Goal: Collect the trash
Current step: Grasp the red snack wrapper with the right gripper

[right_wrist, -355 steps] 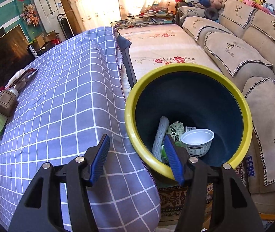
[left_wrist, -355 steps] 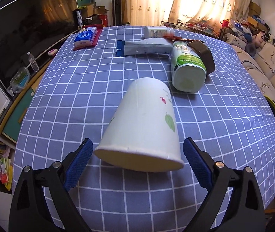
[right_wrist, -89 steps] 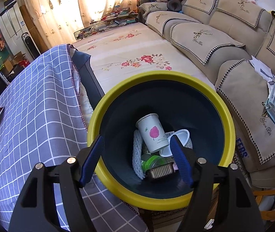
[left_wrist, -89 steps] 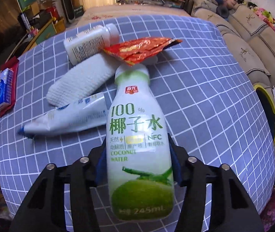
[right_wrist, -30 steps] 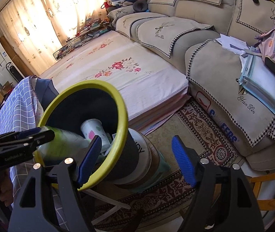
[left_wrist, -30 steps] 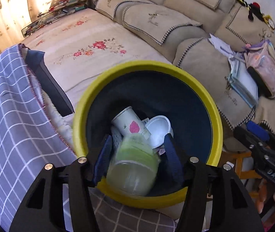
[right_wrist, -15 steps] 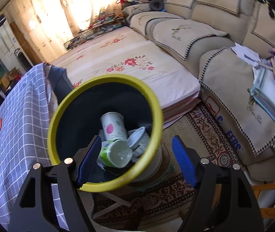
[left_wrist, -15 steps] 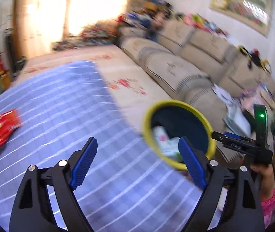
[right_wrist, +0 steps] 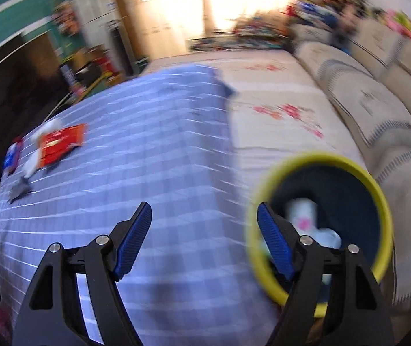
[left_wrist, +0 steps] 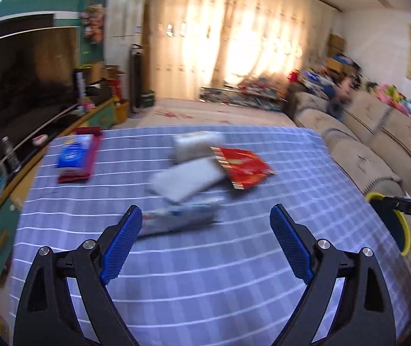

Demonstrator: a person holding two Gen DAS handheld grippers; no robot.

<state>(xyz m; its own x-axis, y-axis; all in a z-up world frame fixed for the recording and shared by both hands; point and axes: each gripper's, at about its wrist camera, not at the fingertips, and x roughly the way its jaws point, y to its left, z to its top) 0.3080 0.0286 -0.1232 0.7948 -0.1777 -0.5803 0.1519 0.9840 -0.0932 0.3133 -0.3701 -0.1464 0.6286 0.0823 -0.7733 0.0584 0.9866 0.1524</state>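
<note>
Left wrist view: left gripper (left_wrist: 205, 239) above checked blue tabletop (left_wrist: 205, 282), jaws wide, just opened further, nothing between them. Ahead on the cloth, blurred trash: red wrapper (left_wrist: 241, 168), white towel (left_wrist: 185, 180), white bottle (left_wrist: 198, 141), flattened tube (left_wrist: 178, 220) nearest the left pad (left_wrist: 119, 249). Blue tissue pack (left_wrist: 74, 155) on a red base, well apart at far left. Print on all items smeared, unreadable. Yellow bin (left_wrist: 399, 225) at right edge, beside the tabletop.

Right wrist view: right gripper (right_wrist: 204, 240) over the tabletop edge, jaws fairly wide, empty. Bin beside the tabletop, in front of a sofa (right_wrist: 378, 109), holding a white cup (right_wrist: 302, 216) with a pink mark and other pale items. Wrapper and towel far left on the cloth. No writing legible through motion blur.
</note>
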